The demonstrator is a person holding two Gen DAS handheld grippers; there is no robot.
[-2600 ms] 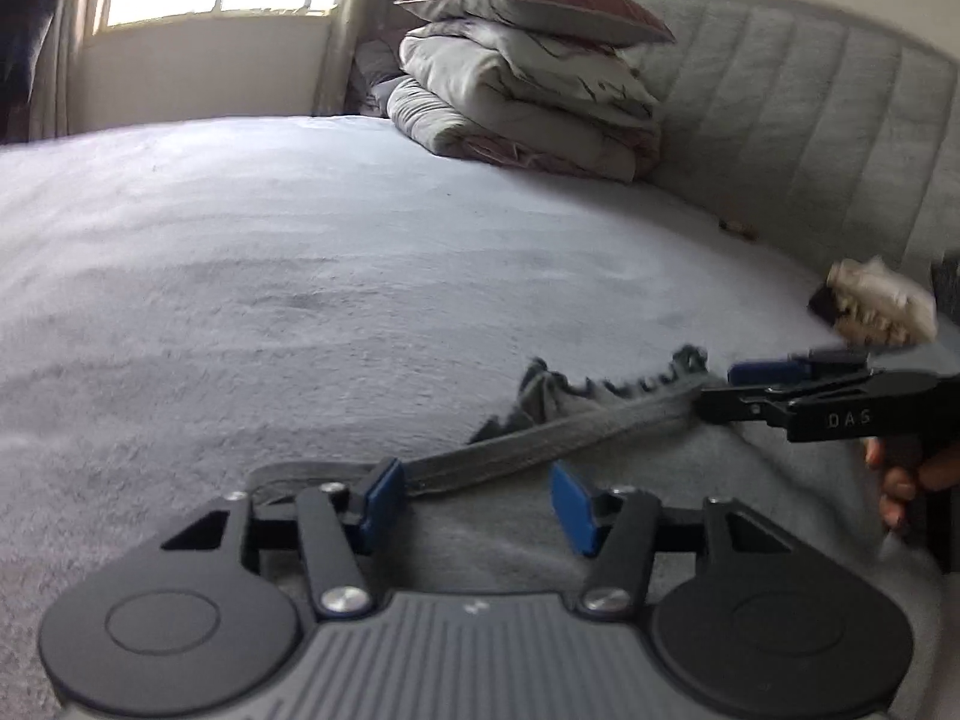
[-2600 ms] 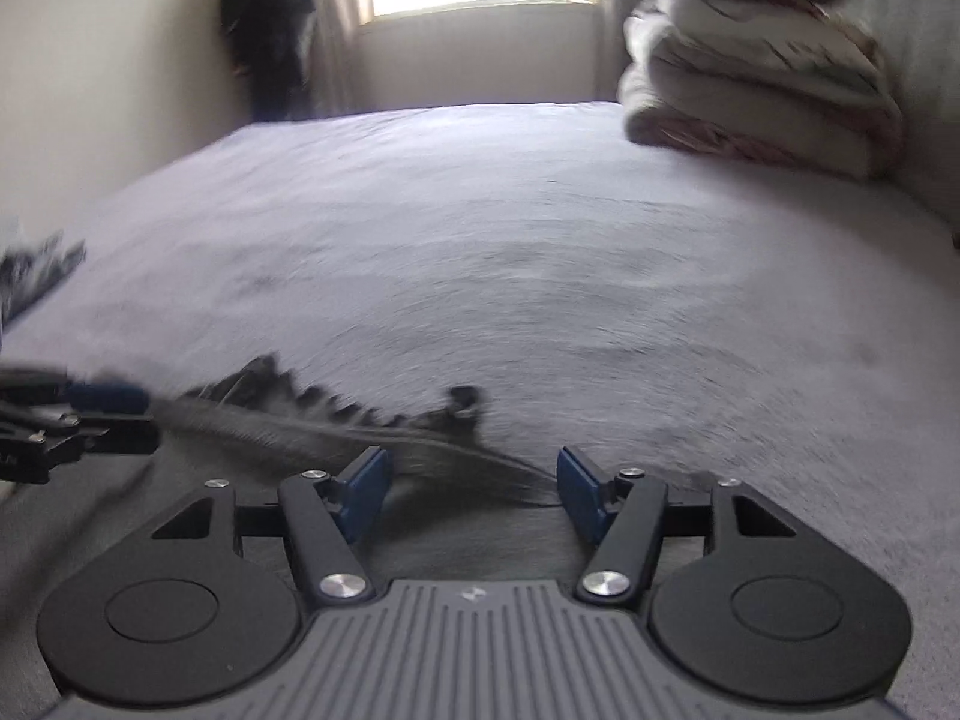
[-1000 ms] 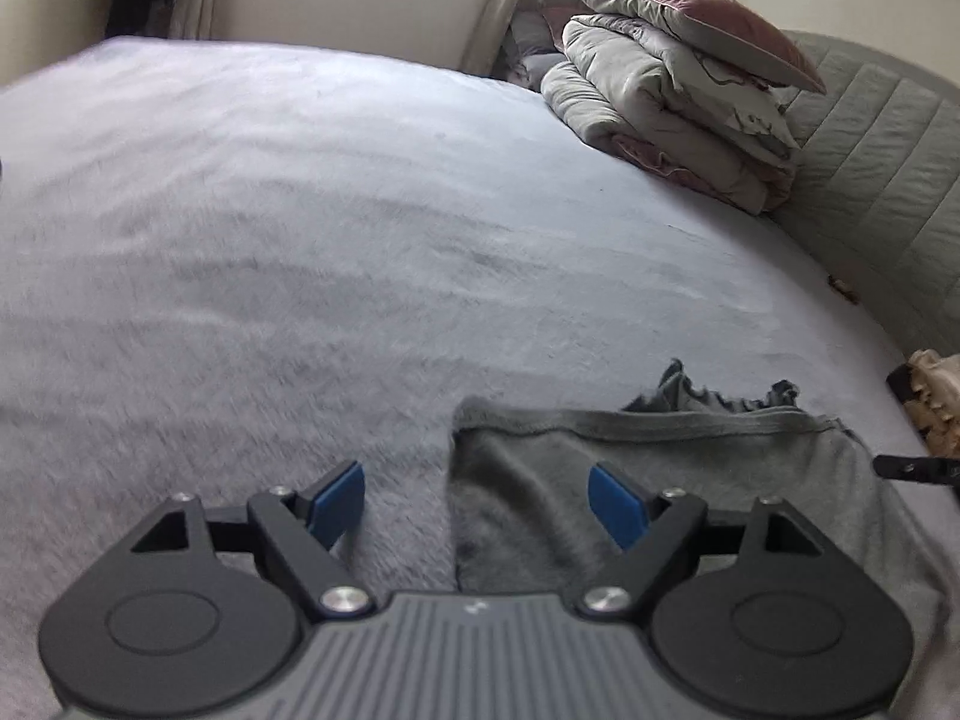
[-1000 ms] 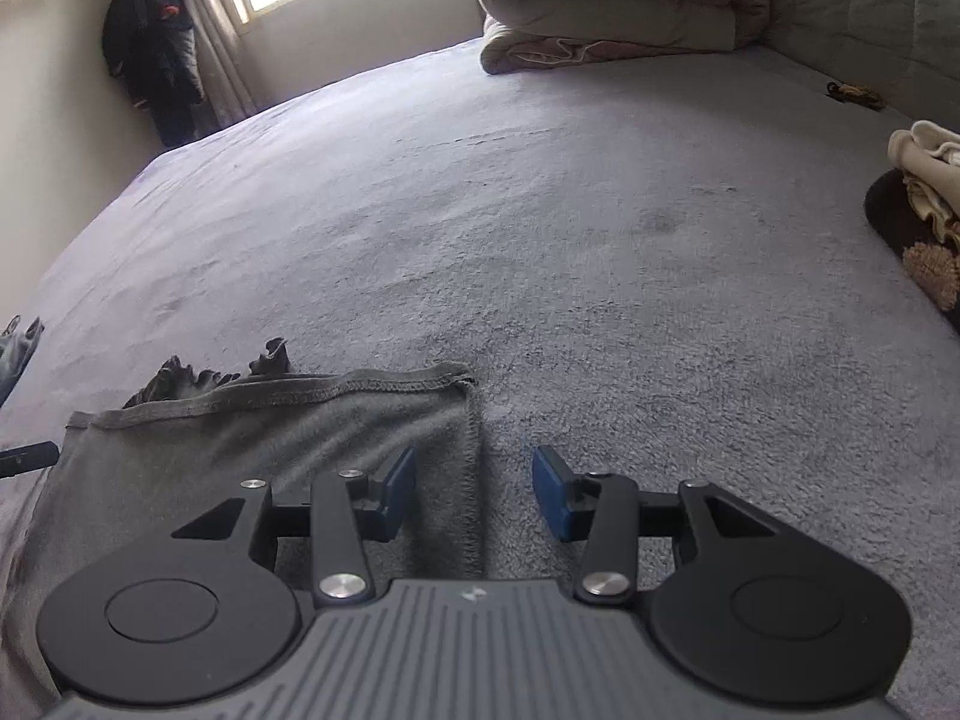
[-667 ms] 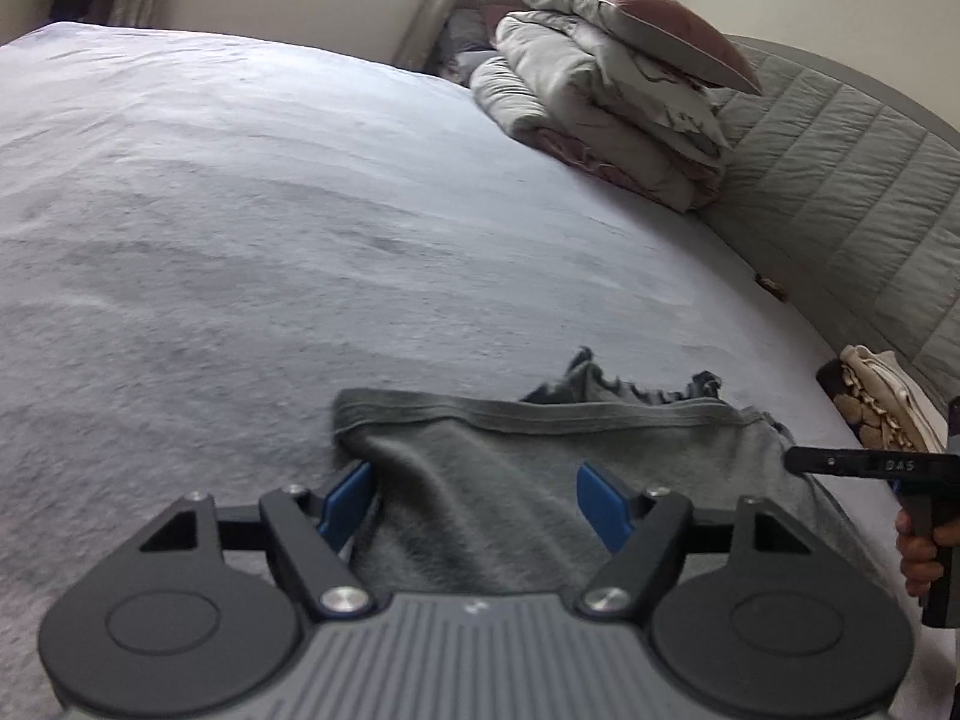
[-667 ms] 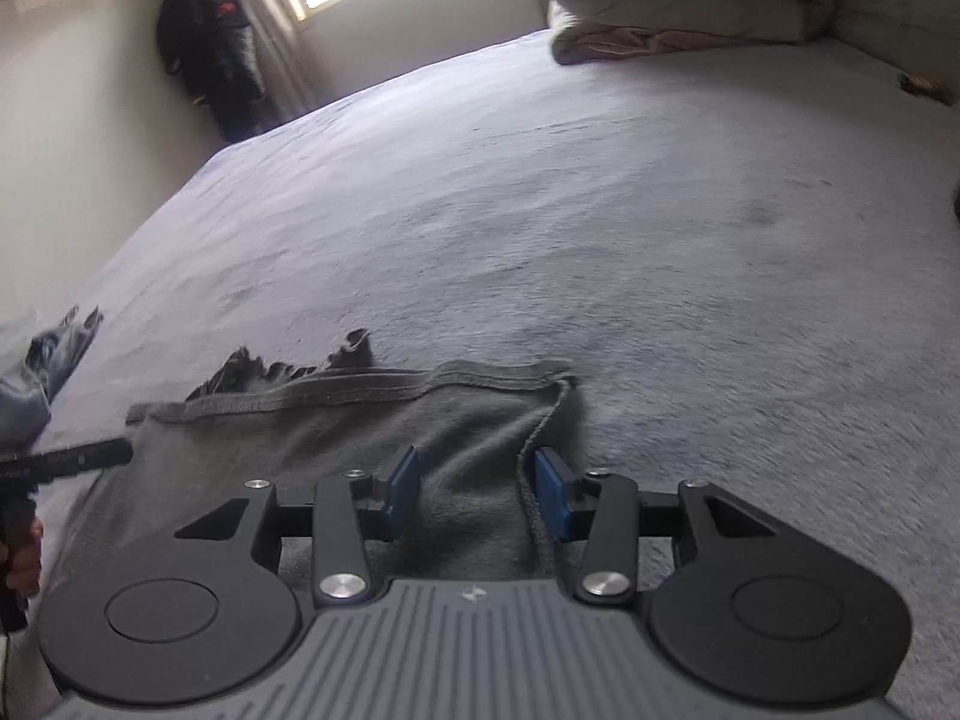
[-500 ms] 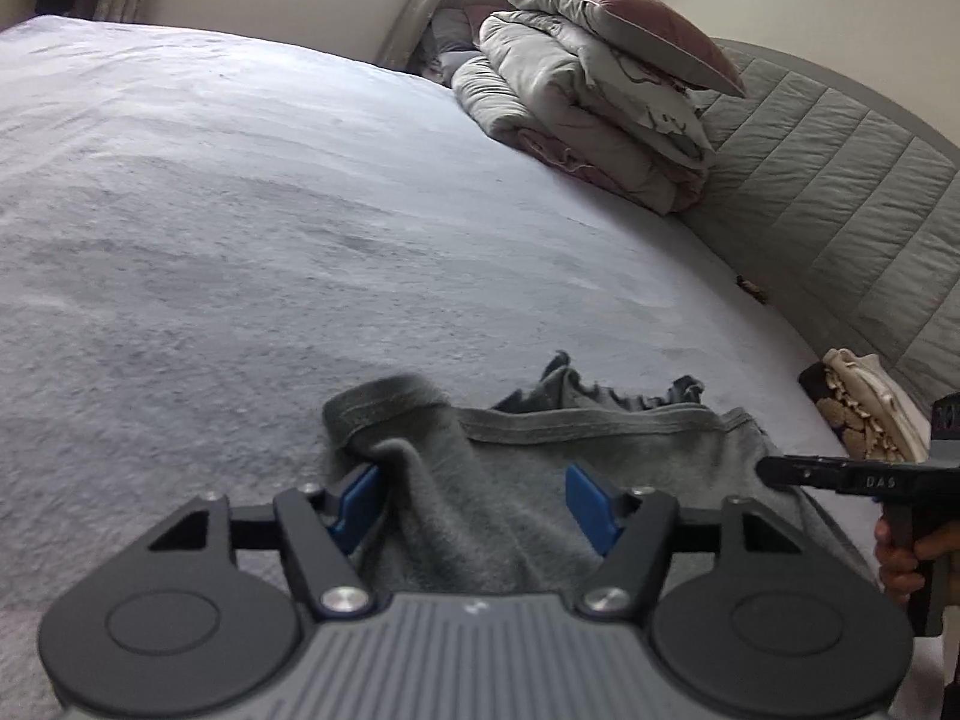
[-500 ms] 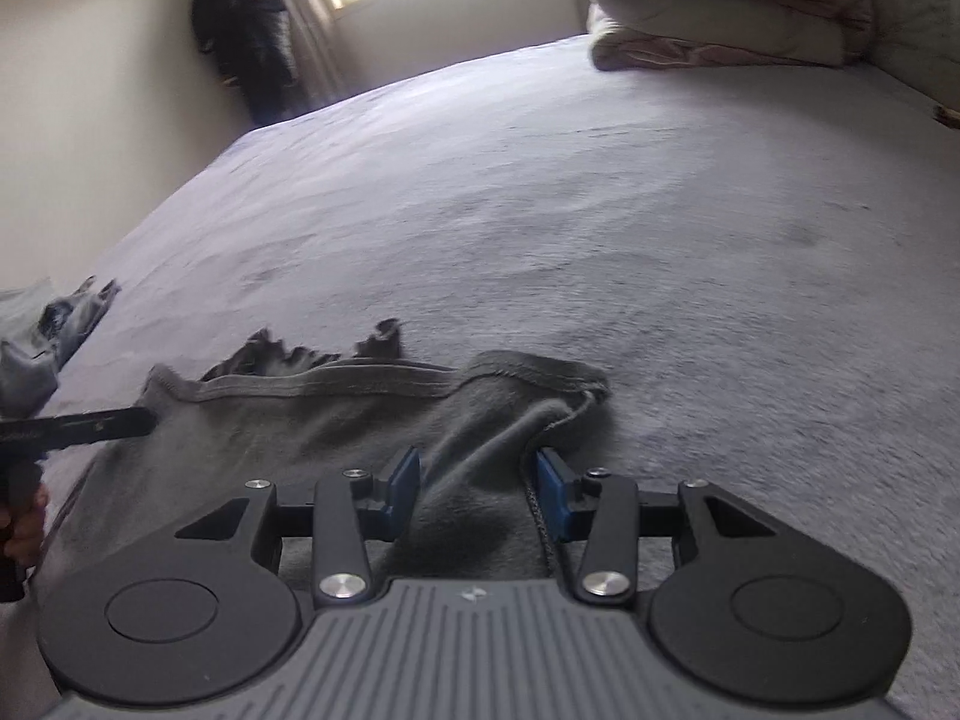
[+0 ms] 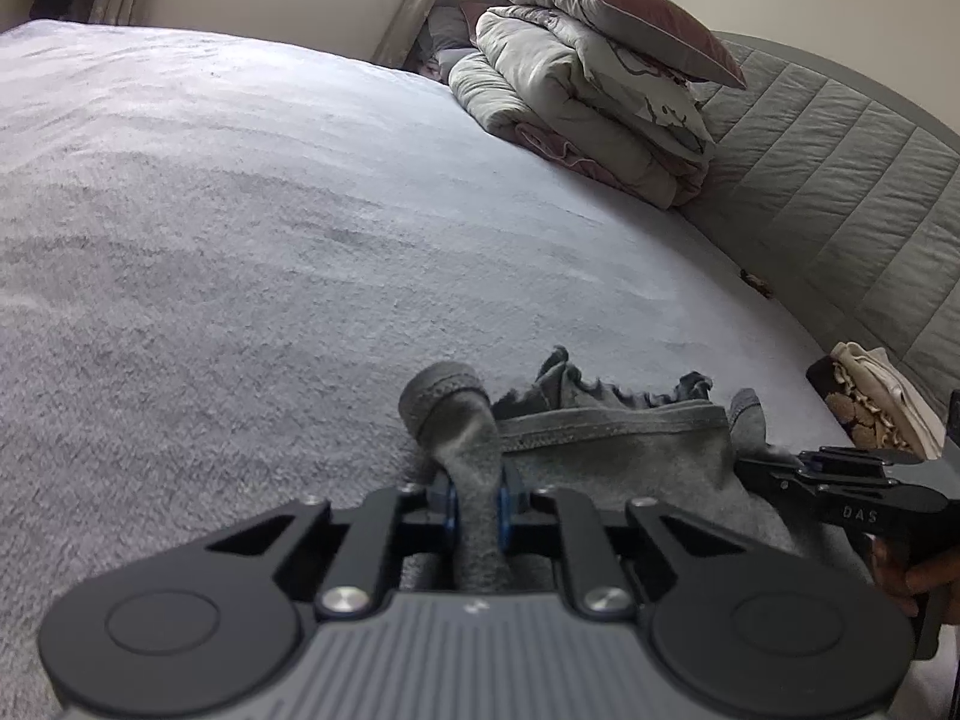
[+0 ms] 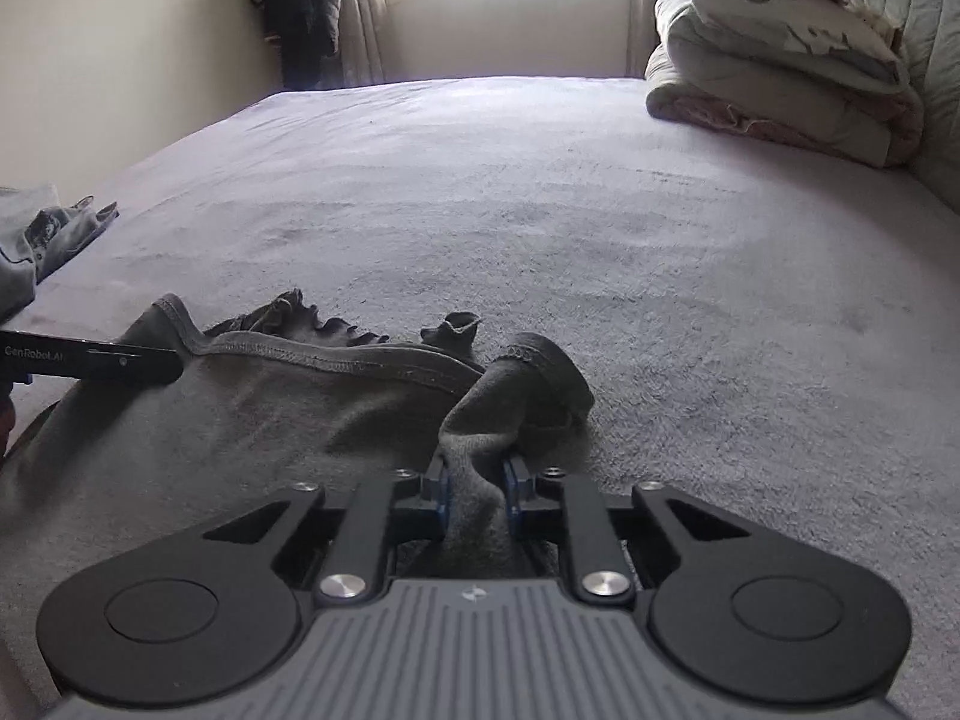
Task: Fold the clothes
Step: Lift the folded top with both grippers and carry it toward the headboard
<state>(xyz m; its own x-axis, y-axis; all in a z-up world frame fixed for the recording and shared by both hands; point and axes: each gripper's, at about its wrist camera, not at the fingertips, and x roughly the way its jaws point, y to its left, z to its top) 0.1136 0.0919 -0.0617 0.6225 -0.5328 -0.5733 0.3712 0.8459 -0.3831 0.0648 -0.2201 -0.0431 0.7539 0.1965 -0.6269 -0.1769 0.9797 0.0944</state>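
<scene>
A dark grey garment [image 9: 606,450] lies flat on the grey bed [image 9: 240,240], its hemmed edge away from me. My left gripper [image 9: 477,501] has its jaws closing on the garment's left corner, and the blue pads press a bunched fold that curls up beyond them. In the right wrist view my right gripper [image 10: 477,495] has its jaws closing on the right corner of the garment [image 10: 270,414], which is pinched the same way. Each gripper shows in the other's view: the right gripper [image 9: 750,468] at the right, the left gripper [image 10: 171,366] at the left.
Folded duvets topped by a pillow [image 9: 600,96] sit at the far end against a quilted headboard [image 9: 840,192]. A cream and brown bundle [image 9: 870,396] lies near the right edge. Denim clothing [image 10: 48,234] lies at the left edge. A dark coat [image 10: 300,6] hangs by the window.
Both grippers were open above the flat garment a second ago. They have moved onto its two far corners and their jaws have come together, bunching the cloth upward.
</scene>
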